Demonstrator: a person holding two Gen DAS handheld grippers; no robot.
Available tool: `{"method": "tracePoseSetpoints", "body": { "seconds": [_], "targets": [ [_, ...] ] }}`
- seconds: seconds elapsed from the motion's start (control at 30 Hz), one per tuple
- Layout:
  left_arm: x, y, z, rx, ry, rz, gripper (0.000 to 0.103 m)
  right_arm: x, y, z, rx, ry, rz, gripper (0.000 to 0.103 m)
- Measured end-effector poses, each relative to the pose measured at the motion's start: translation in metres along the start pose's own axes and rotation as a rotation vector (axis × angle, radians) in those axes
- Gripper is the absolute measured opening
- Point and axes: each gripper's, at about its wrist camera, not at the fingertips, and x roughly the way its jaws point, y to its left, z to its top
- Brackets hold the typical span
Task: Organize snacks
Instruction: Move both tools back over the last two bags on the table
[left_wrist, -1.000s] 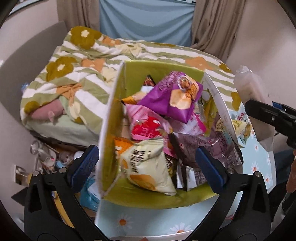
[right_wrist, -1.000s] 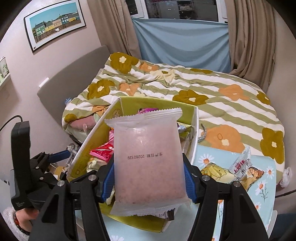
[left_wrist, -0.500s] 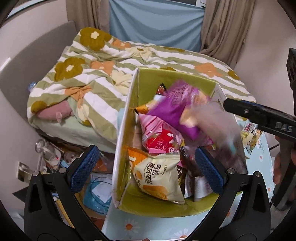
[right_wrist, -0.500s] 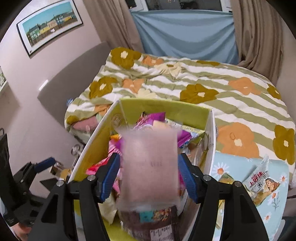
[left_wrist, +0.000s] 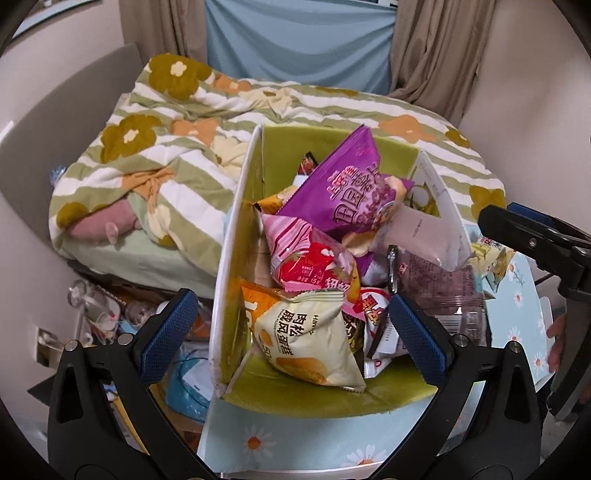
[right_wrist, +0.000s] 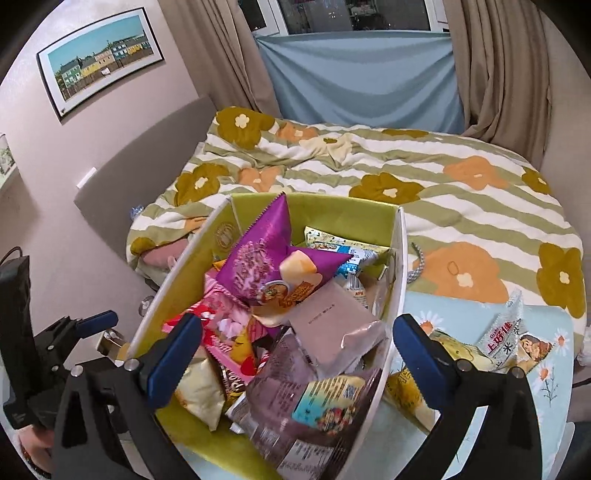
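A green-lined box (left_wrist: 332, 147) (right_wrist: 340, 210) holds several snack packets. A pale pink packet (right_wrist: 332, 321) (left_wrist: 424, 236) lies on top of the pile, against the box's right wall, beside a purple chip bag (left_wrist: 351, 192) (right_wrist: 266, 258). A cream cake packet (left_wrist: 306, 332) lies at the near end. My right gripper (right_wrist: 295, 354) is open and empty above the near part of the box. My left gripper (left_wrist: 288, 332) is open and empty over the box's near left side. Loose packets (right_wrist: 517, 339) lie on the blue daisy tablecloth (right_wrist: 554, 387) right of the box.
A bed with a striped floral duvet (right_wrist: 406, 177) stands behind the box. Clutter (left_wrist: 110, 314) lies on the floor left of the table. Curtains and a blue cloth (right_wrist: 362, 81) hang at the back wall.
My right gripper opened and let go of the pale pink packet, which dropped into the box onto the pile. Both grippers drew slightly nearer the box.
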Motion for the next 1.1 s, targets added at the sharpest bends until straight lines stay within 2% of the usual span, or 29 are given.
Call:
{"method": "tracePoseSetpoints", "body": {
  "seconds": [0.33,0.43,0.53,0.8,0.97,1.1],
  "targets": [
    [-0.046,-0.027,0.004,0.061,-0.081,-0.047,0.103,-0.064,0.001,-0.011,0.019,-0.084,-0.026,0.103],
    [-0.055,-0.043,0.005,0.078,-0.102,-0.08,0.103,-0.087,-0.004,-0.017,0.019,-0.114,-0.057,0.103],
    [-0.059,-0.062,0.007,0.095,-0.113,-0.102,0.103,-0.108,-0.016,-0.022,0.015,-0.151,-0.124,0.103],
    [-0.054,-0.139,0.012,0.155,-0.13,-0.124,0.103,-0.144,-0.084,-0.031,0.024,-0.178,-0.202,0.103],
    [-0.034,-0.197,0.016,0.176,-0.085,-0.117,0.103,-0.151,-0.139,-0.031,0.028,-0.146,-0.171,0.103],
    [-0.007,-0.249,0.016,0.222,-0.055,-0.067,0.103,-0.145,-0.185,-0.036,0.017,-0.092,-0.132,0.103]
  ]
}}
